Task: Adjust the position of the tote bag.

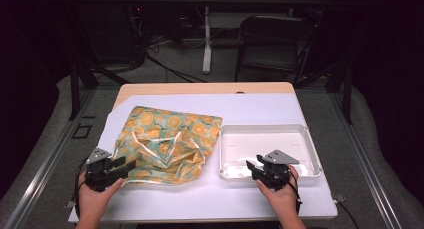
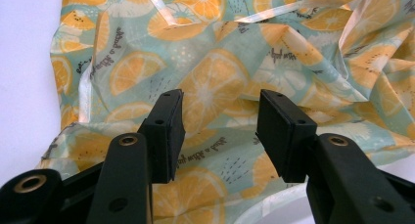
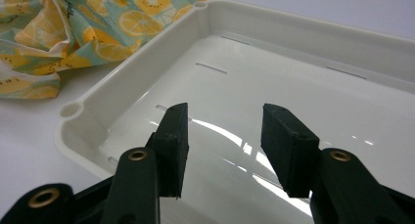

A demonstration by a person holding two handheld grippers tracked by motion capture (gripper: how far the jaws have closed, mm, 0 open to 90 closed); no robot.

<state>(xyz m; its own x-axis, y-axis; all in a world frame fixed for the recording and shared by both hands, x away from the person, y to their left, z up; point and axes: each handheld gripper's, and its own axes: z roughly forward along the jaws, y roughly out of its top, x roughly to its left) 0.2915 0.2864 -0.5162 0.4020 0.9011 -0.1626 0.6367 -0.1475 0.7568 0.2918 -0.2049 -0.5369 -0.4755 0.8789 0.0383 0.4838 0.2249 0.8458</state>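
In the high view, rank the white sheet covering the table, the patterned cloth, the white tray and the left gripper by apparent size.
1. white sheet
2. patterned cloth and white tray: look alike, so unranked
3. left gripper

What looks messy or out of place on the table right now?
The cloth lies crumpled in a heap beside the tray instead of flat or folded. The tray is empty and sits square. Nothing looks spilled or damaged.

Dim room: grey carpet floor [image 1: 45,139], a dark folding chair [image 1: 272,41], cables [image 1: 165,64] behind the table.
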